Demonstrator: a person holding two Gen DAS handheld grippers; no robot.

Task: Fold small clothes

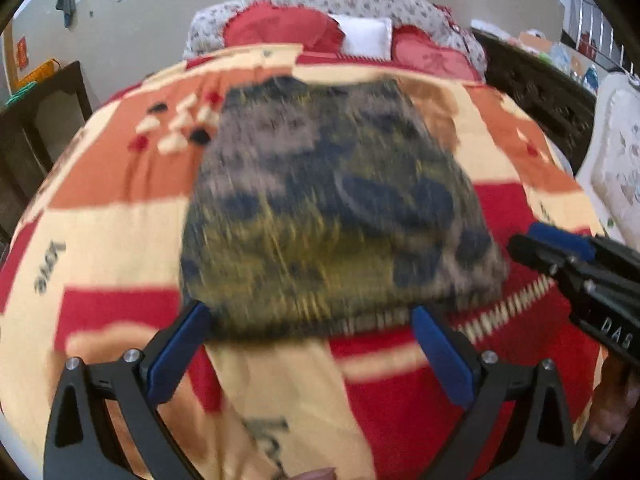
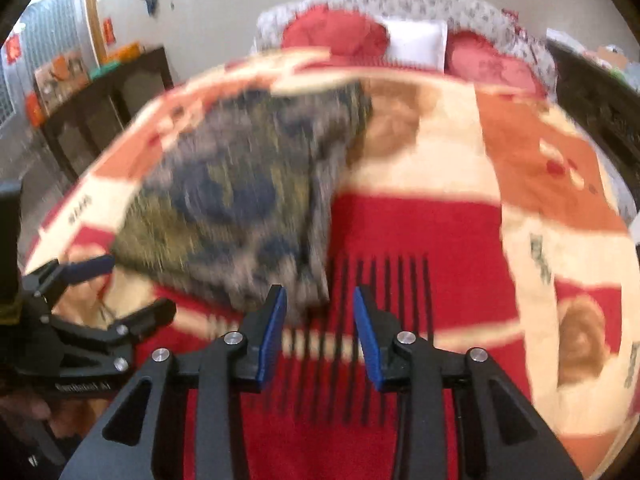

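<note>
On the bed (image 1: 100,240), spread with a red, orange and cream patterned blanket (image 1: 400,400), lies a small camouflage garment (image 1: 332,208) in dark blue, olive and grey-brown; both views are blurred, so its seams and openings cannot be made out. From the left wrist camera it looks like a folded, roughly four-sided piece, its long axis running from the near edge of the bed toward the pillows (image 1: 280,28) at the headboard, wider at the near end and narrower at the far end. The left tool (image 1: 312,344) sits at the garment's near edge with its blue-padded fingers spread wide, one at each near corner of the cloth, gripping nothing that can be seen; whether the pads touch the fabric cannot be told. The right tool (image 2: 320,320) is beside the garment's near right corner, its fingers parted with a clear gap between them and only the red blanket visible in that gap, the left pad just beside the cloth's corner. From the right wrist camera the garment (image 2: 240,204) stretches away to the upper left, and the left tool (image 2: 120,284) shows at its near left corner. A dark wooden cabinet (image 2: 112,112) stands beside the bed against the wall.
</note>
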